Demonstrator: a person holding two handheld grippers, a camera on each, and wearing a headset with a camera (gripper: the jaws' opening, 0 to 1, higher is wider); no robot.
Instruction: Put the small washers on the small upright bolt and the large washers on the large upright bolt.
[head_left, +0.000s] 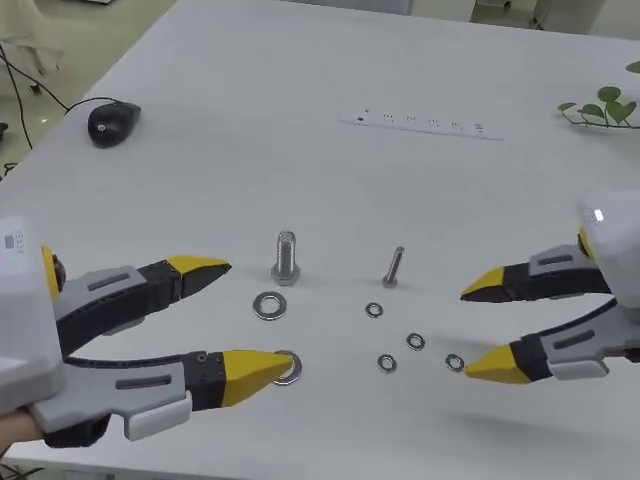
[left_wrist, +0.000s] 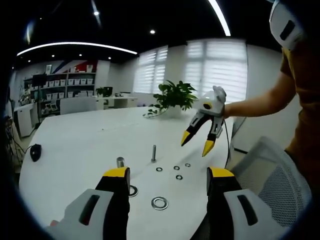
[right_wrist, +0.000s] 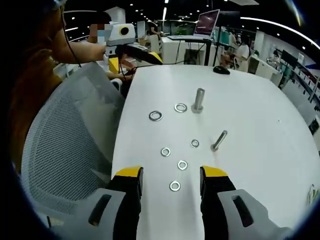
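Note:
The large bolt (head_left: 286, 256) and the small bolt (head_left: 394, 267) stand upright mid-table. One large washer (head_left: 269, 305) lies flat in front of the large bolt. A second large washer (head_left: 291, 370) peeks out behind the lower fingertip of my left gripper (head_left: 259, 316), which is open and empty. Several small washers (head_left: 386, 362) are scattered in front of the small bolt. To their right my right gripper (head_left: 466, 332) is open, its lower tip next to the rightmost small washer (head_left: 454, 362). In the right gripper view a small washer (right_wrist: 175, 186) lies between the open jaws.
A black mouse (head_left: 112, 122) sits at the far left and a white power strip (head_left: 420, 123) at the back. Plant leaves (head_left: 600, 108) reach in at the far right. A grey mesh chair (right_wrist: 70, 145) stands at the table's near edge.

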